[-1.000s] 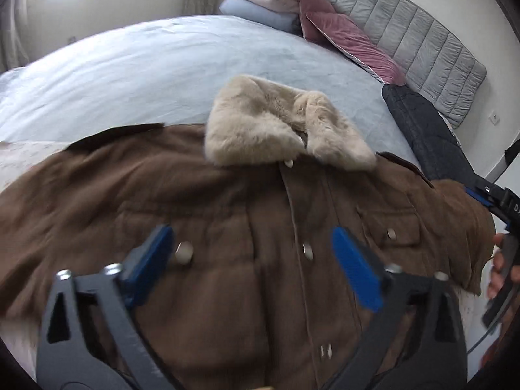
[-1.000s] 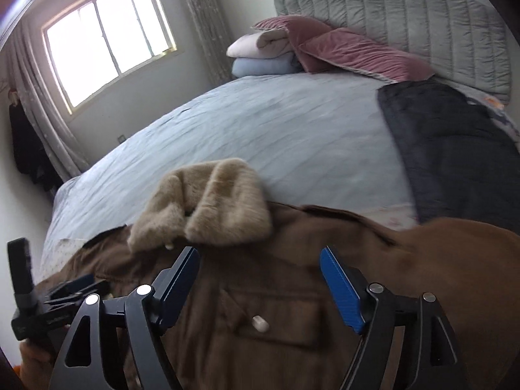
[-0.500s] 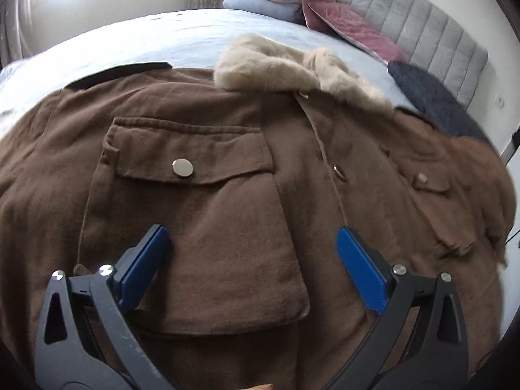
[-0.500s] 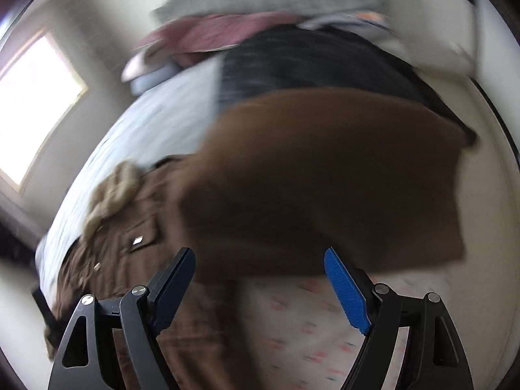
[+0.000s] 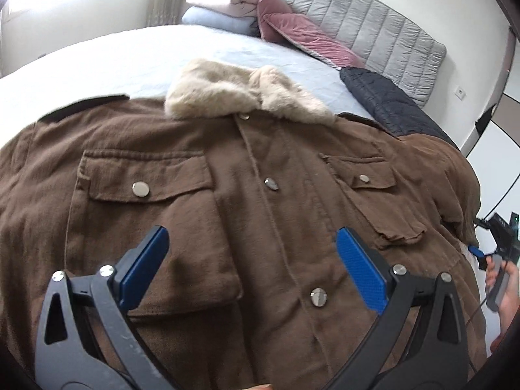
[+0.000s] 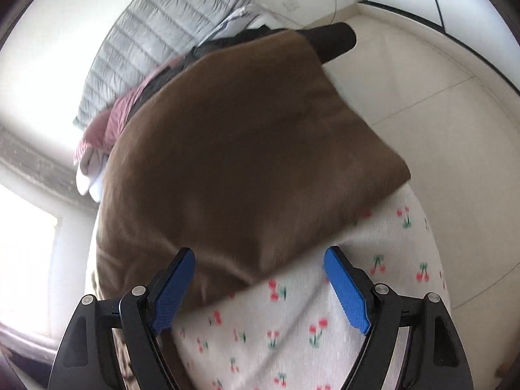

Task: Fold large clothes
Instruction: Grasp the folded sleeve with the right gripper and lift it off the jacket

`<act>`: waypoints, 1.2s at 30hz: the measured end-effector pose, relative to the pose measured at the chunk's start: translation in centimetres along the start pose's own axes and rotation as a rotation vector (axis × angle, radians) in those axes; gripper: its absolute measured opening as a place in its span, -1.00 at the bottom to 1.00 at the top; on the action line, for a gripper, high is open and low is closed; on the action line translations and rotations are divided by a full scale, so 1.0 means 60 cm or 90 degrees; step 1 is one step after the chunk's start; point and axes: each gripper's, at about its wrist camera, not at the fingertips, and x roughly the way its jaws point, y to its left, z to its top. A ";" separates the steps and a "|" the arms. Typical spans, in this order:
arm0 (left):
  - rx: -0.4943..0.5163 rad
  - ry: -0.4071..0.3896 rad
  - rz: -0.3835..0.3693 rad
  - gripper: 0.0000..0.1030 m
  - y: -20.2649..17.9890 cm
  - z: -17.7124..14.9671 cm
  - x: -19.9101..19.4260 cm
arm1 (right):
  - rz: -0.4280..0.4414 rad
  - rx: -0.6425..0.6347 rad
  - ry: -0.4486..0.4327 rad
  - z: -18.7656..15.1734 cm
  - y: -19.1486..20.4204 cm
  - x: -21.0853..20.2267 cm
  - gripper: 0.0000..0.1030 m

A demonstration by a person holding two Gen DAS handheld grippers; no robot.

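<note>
Flat on bed (image 5: 130, 61), brown coat (image 5: 247, 227), pockets snapped

A brown coat (image 5: 253, 214) with a beige fur collar (image 5: 240, 92) lies front-up, buttoned, across the bed.

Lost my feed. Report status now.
Left hand-held gripper open above brown coat. Right hand-held gripper open at sleeve edge. Coat buttoned, unfolded. Dark quilted jacket beside it.

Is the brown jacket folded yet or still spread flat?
Spread flat: brown jacket lies front-up on the bed, both chest pockets and fur collar showing.
</note>
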 end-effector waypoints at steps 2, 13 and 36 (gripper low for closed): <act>0.005 -0.006 0.000 0.99 -0.001 0.001 -0.004 | 0.009 0.032 -0.022 0.009 -0.005 0.008 0.61; -0.045 -0.026 -0.018 0.99 0.035 0.011 -0.024 | 0.012 0.097 -0.105 0.033 0.000 -0.017 -0.89; -0.100 -0.022 -0.053 0.99 0.082 0.017 -0.041 | 0.385 -0.402 -0.060 -0.128 0.557 -0.174 -0.90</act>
